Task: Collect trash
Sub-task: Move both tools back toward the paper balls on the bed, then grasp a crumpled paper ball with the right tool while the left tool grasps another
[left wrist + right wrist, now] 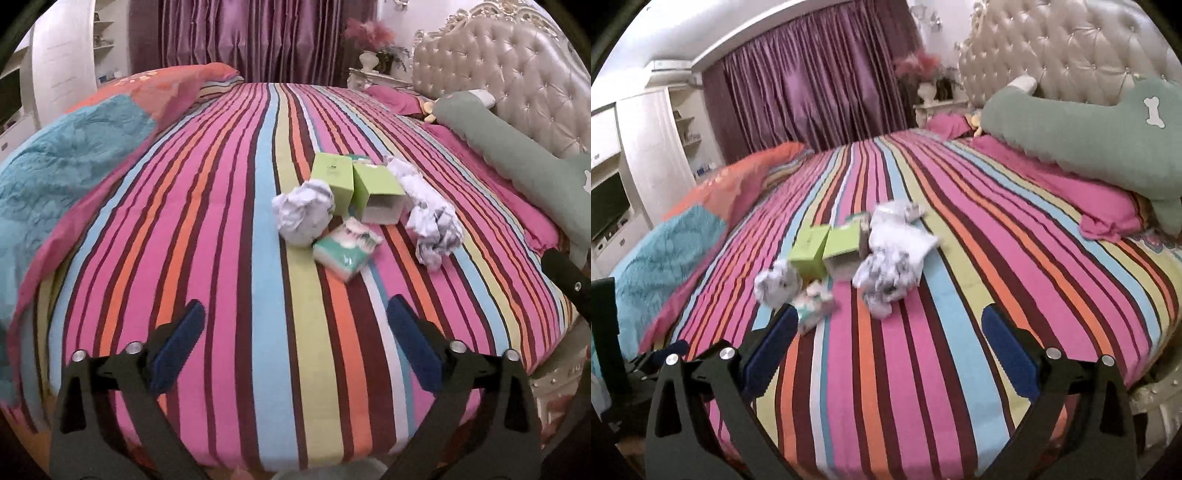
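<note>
Trash lies in a small heap mid-bed on the striped sheet (280,314). Two green cartons (332,179) (376,192) lie side by side, the right one open-ended. A crumpled white paper ball (303,212) sits left of them, a longer crumpled paper (430,218) to the right, and a green tissue pack (347,245) in front. The same heap shows in the right wrist view: cartons (809,253) (844,254), paper ball (777,282), long paper (894,266), tissue pack (816,306). My left gripper (295,328) and right gripper (890,332) are both open, empty, short of the heap.
A blue and orange quilt (74,155) is piled along the left side. A green plush pillow (1082,133) and pink pillows (1082,195) lie against the tufted headboard (517,74). Purple curtains (251,37) hang behind. The bed's near edge is under the grippers.
</note>
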`<state>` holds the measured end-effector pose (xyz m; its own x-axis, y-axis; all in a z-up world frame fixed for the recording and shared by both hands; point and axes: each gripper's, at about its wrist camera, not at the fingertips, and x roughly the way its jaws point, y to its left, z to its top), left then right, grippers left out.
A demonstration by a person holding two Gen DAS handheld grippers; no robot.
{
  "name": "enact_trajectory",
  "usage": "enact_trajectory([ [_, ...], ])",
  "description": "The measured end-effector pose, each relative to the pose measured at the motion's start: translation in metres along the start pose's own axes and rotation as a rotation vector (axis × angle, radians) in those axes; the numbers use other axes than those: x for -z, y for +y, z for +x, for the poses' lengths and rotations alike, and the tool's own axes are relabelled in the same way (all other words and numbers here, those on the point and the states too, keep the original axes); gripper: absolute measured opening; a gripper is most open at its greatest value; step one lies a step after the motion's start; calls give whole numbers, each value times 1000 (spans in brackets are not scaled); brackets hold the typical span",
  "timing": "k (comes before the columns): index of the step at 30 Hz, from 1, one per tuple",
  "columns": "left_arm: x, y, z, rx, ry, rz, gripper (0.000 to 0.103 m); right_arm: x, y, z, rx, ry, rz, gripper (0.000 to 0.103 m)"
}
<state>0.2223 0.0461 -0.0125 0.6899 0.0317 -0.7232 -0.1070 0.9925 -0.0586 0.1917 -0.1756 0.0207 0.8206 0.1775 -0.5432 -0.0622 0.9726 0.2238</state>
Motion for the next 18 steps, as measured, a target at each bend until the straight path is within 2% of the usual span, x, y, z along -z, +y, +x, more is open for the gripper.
enact_trajectory([
  [5, -16, 0, 23, 2, 7, -3, 96, -9, 4, 27, 3, 62, -46, 95],
  [9, -29, -1, 44, 10, 29, 6, 96, -12, 4, 52, 0, 136, -31, 95],
  [18, -60, 9, 90, 51, 83, -65, 96, -15, 4, 91, 33, 200, -33, 95],
])
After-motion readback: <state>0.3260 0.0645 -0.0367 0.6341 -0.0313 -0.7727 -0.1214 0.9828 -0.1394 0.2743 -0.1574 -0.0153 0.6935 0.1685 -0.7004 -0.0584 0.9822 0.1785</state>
